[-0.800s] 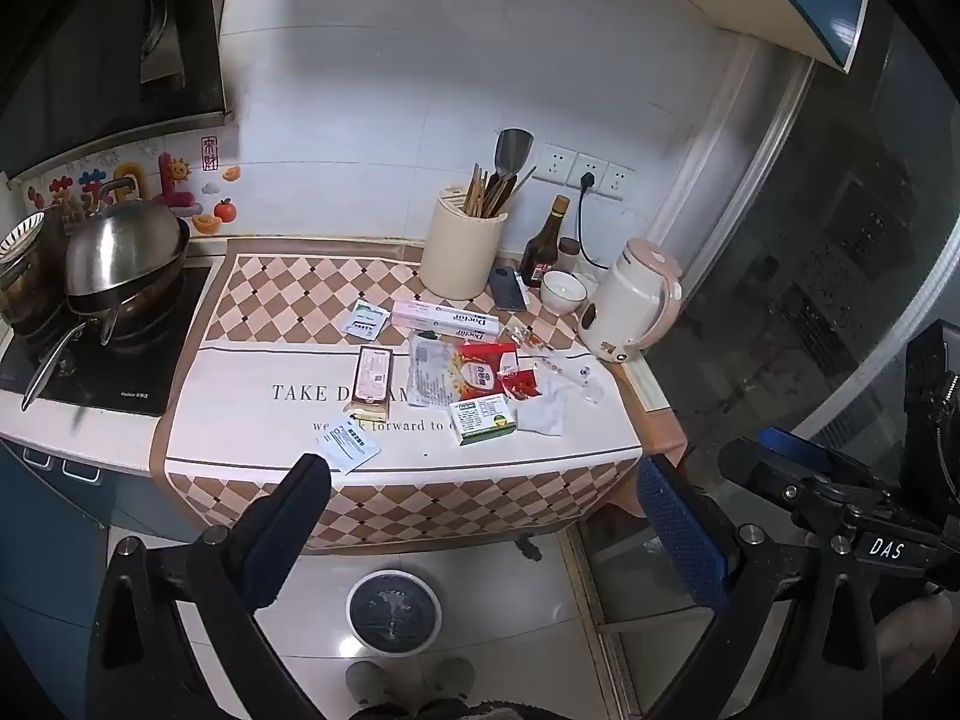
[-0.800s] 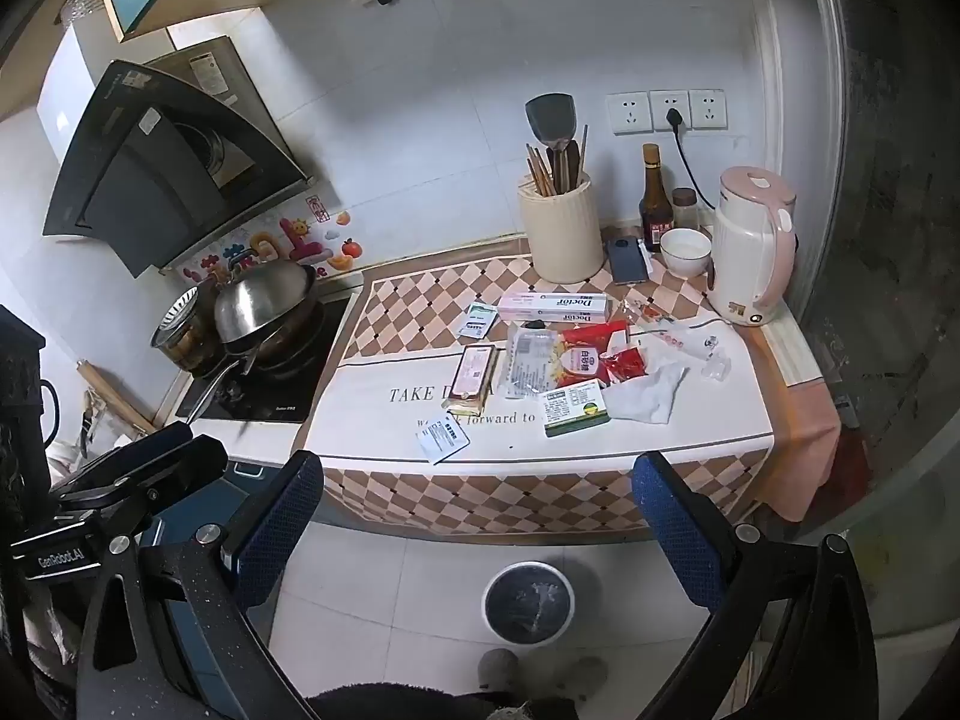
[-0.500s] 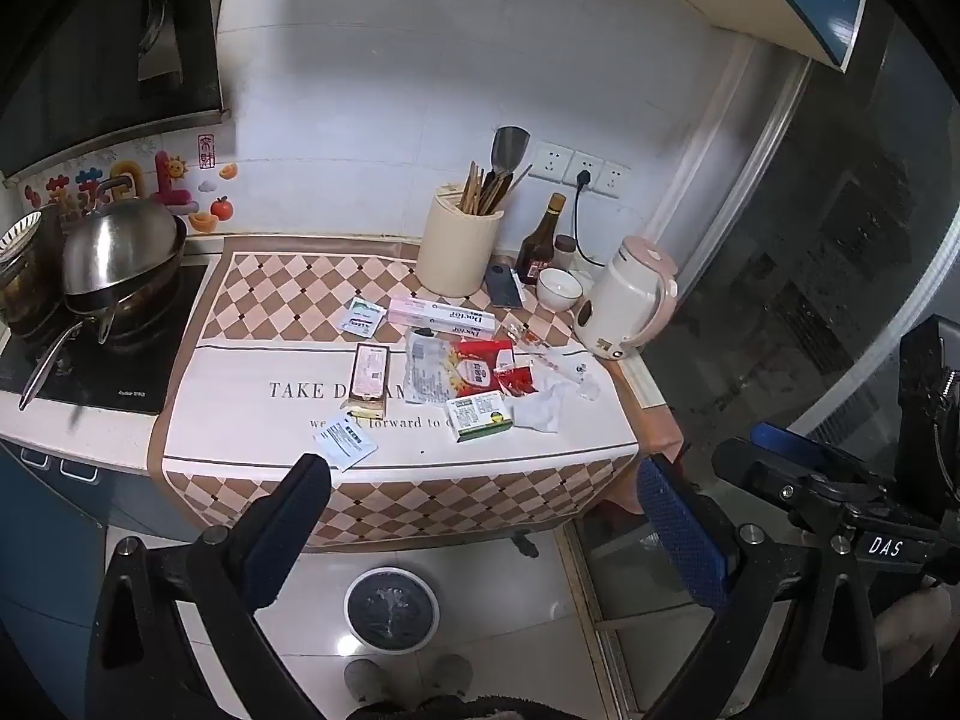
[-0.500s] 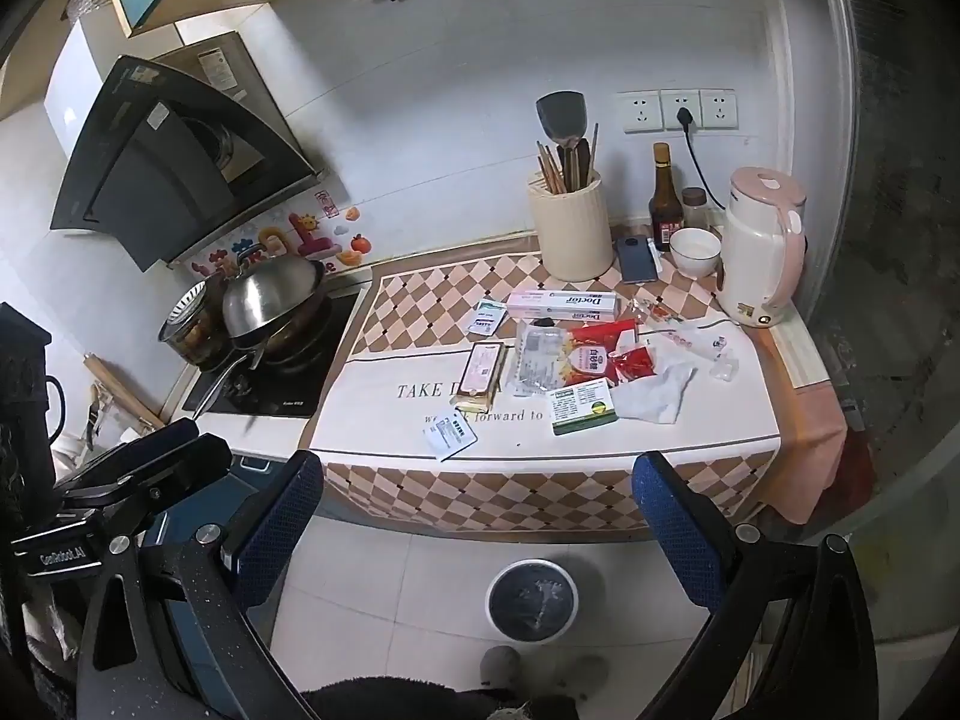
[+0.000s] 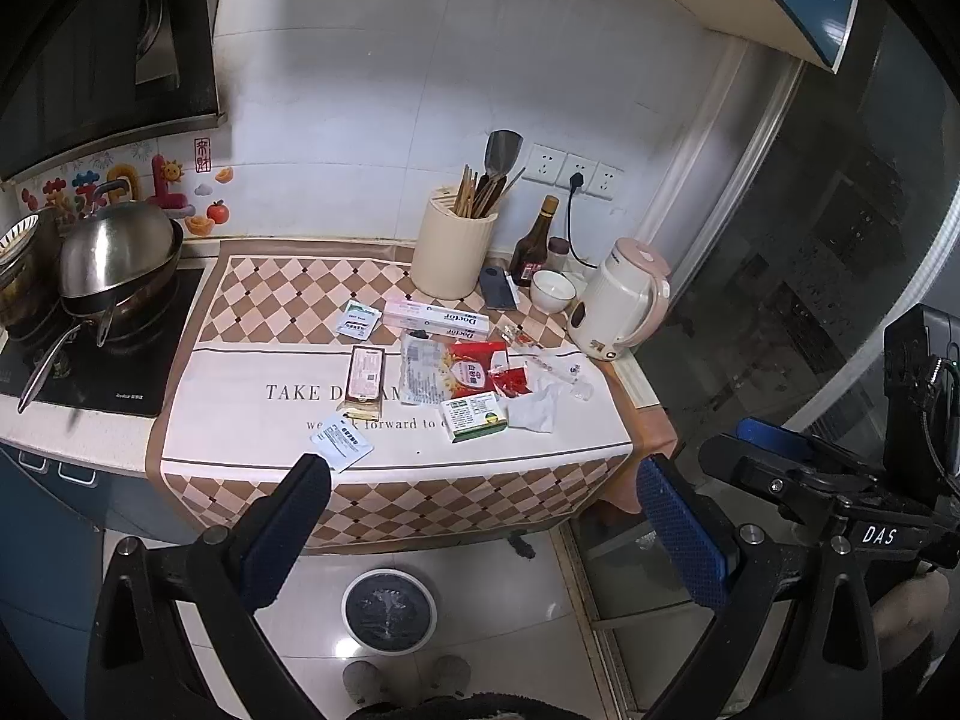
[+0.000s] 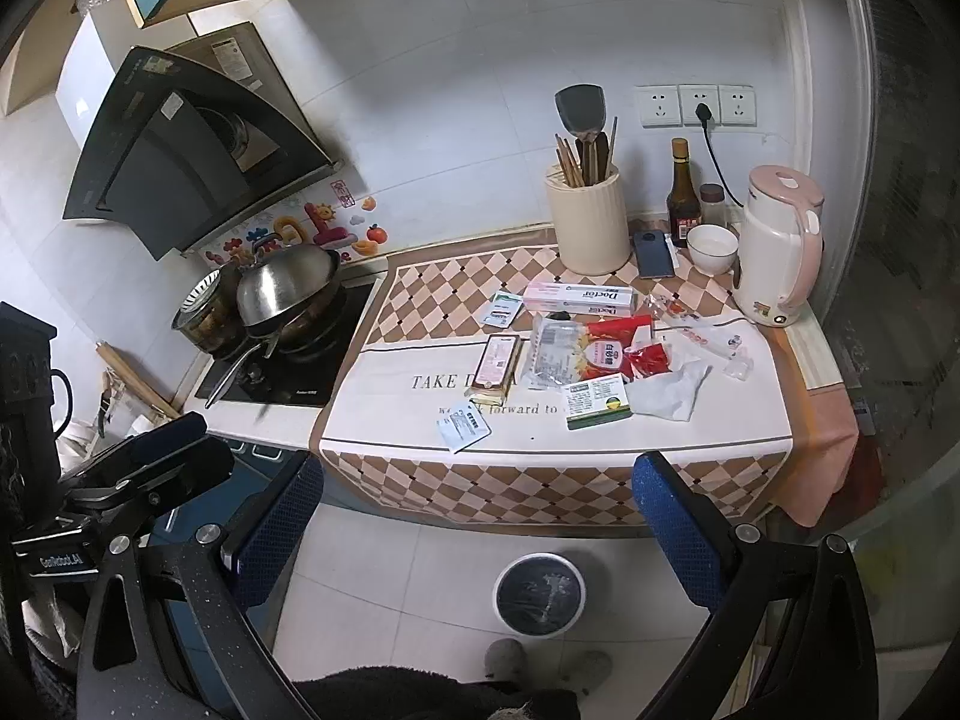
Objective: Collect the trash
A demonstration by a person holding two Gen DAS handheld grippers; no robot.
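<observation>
Trash lies on the checkered counter cloth [image 5: 270, 294]: a green-white box [image 5: 475, 417], a red packet [image 5: 480, 369], a crumpled tissue [image 5: 538, 408], a white sachet [image 5: 341, 440], a long "Doctor" box [image 5: 436, 315] and a flat pink pack [image 5: 364, 376]. A small round bin [image 5: 389, 609] with a black liner stands on the floor below the counter; it also shows in the right wrist view [image 6: 539, 594]. My left gripper [image 5: 480, 519] and right gripper [image 6: 477, 516] are both open and empty, held back from the counter above the floor.
A utensil holder [image 5: 453, 255], a sauce bottle [image 5: 536, 243], a white bowl [image 5: 552, 291], a phone [image 5: 498, 288] and a pink-white kettle [image 5: 621, 300] stand at the counter's back right. A wok [image 5: 117, 258] sits on the stove at the left. A glass door is at the right.
Both grippers have drawn back slightly and risen, so the counter looks a little smaller and lower in both views. Nothing on the counter has moved.
</observation>
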